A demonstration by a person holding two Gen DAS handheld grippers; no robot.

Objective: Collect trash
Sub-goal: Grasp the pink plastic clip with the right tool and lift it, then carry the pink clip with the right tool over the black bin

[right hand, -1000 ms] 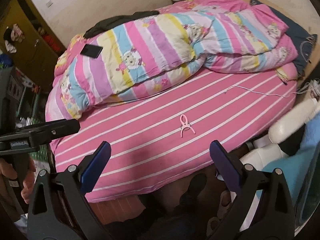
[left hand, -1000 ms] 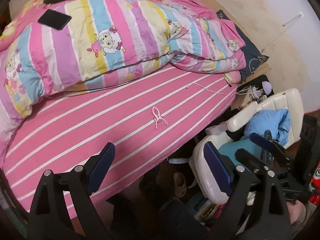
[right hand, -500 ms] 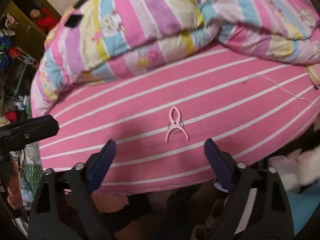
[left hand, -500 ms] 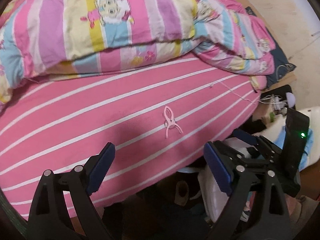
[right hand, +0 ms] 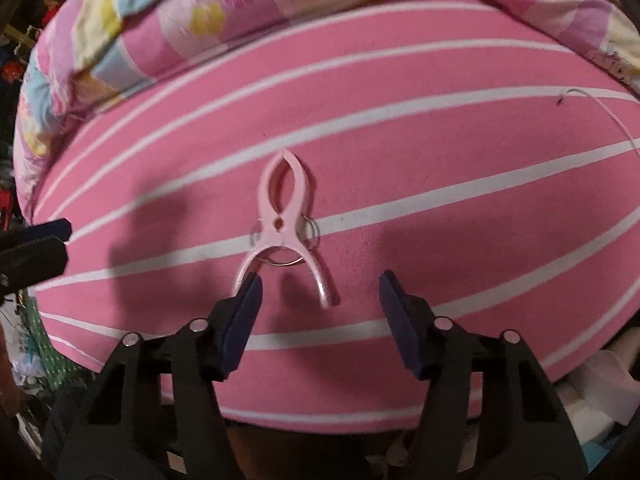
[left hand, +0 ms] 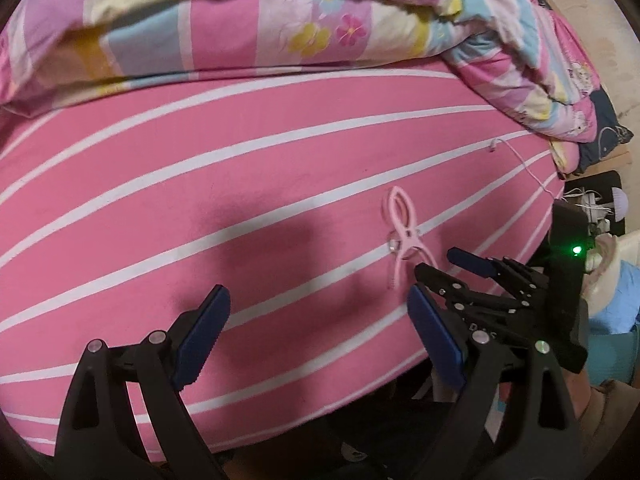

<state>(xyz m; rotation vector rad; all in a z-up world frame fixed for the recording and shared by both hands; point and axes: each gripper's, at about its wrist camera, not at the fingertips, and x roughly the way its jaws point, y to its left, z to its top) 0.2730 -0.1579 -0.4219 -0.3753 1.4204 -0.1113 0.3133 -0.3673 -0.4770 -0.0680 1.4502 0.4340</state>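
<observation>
Pink clothes peg (right hand: 286,232) lies on the bed (right hand: 440,208), long axis pointing away from the right gripper (right hand: 320,300); its half-open fingers have just been closing, straddling the handles unpressed; left gripper (left hand: 316,320) wide, farther.

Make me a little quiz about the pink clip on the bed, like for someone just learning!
1. True or false: the right gripper is already squeezing the pink clip.
2. Which gripper is lined up with the clip? A. left gripper B. right gripper
3. Fill in: the clip lies on the pink sheet with ____ stripes.

Key
1. False. Its jaws have just been closing, but the pads are not yet pressing on the clip's two handles.
2. B. The left gripper is open over bare sheet beside the clip.
3. White.
</observation>
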